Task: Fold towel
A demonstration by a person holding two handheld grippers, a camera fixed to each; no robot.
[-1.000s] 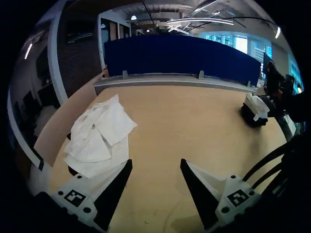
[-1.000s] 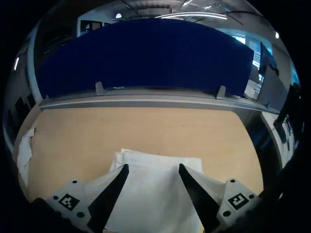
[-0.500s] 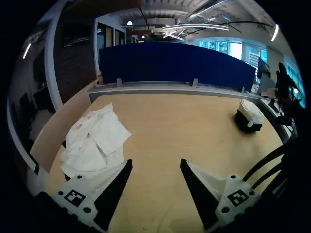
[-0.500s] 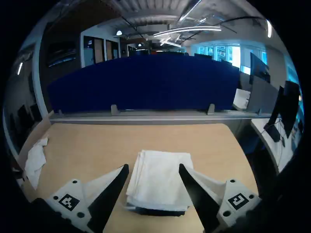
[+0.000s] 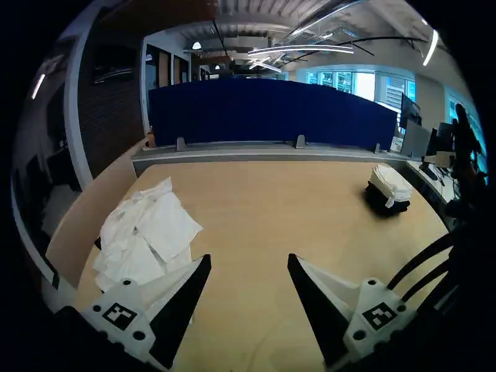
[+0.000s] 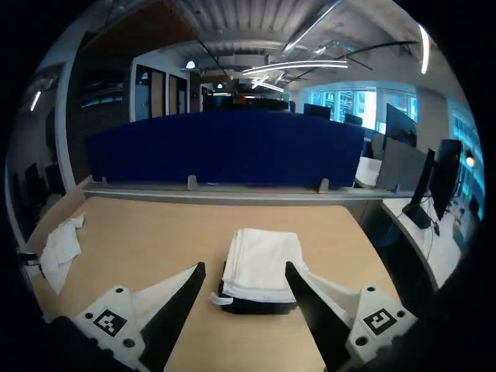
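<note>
In the left gripper view, a heap of loose white towels (image 5: 144, 237) lies on the wooden table (image 5: 279, 204) at the left, just ahead of my left gripper (image 5: 248, 263), which is open and holds nothing. A stack of folded white towels (image 5: 390, 184) rests on a black base far to the right. In the right gripper view, that same folded stack (image 6: 263, 263) sits on its black base (image 6: 254, 305) right ahead of my right gripper (image 6: 245, 270), open with nothing in it. The loose towels (image 6: 62, 248) lie at the table's left edge.
A blue partition (image 6: 223, 149) on a grey rail runs along the table's far edge. A black chair back (image 5: 434, 260) stands at the right of the left gripper view. Monitors (image 6: 446, 173) and another desk lie beyond the table's right side.
My right gripper has drawn back and up from the folded stack, which now sits farther ahead. My left gripper has pulled back a little; the loose towels look slightly farther.
</note>
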